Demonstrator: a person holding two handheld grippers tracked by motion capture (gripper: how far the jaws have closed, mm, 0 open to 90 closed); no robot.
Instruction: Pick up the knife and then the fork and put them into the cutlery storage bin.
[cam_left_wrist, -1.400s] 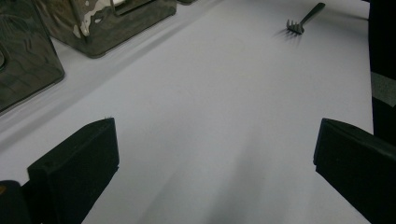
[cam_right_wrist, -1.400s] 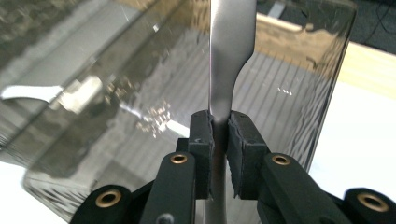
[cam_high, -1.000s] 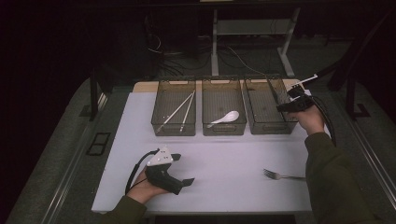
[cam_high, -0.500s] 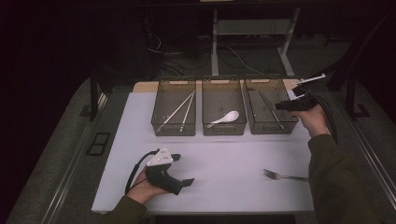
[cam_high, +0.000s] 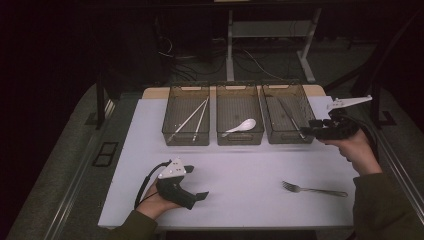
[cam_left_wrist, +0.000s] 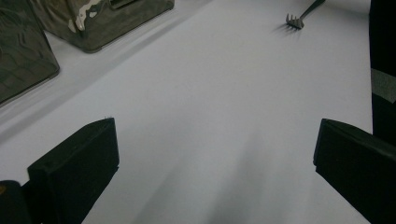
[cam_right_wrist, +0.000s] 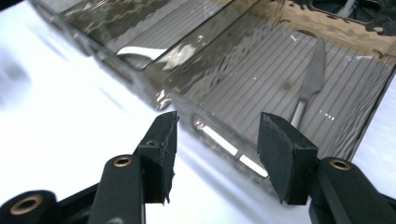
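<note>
High view: the right gripper (cam_high: 306, 132), held in a hand at the right of the frame, sits just beside the near right corner of the rightmost smoky transparent plastic bin (cam_high: 285, 114), in which a slim metal knife (cam_high: 290, 117) lies lengthwise. Its jaws have just been opening and now stand moderately apart with nothing between them; the right gripper view shows the two black pads (cam_right_wrist: 161, 140) spread before the bin's near wall, with the knife at the upper right of that frame. The middle bin (cam_high: 239, 112) holds a white ceramic soup spoon (cam_high: 241, 126), and the left bin (cam_high: 186, 114) a pair of pale chopsticks (cam_high: 192, 120). A silver metal fork (cam_high: 313, 189) lies on the white tabletop (cam_high: 240, 165) at the lower right. At the lower left the left gripper (cam_high: 202, 195) rests on the table, its jaws wide and empty.
</note>
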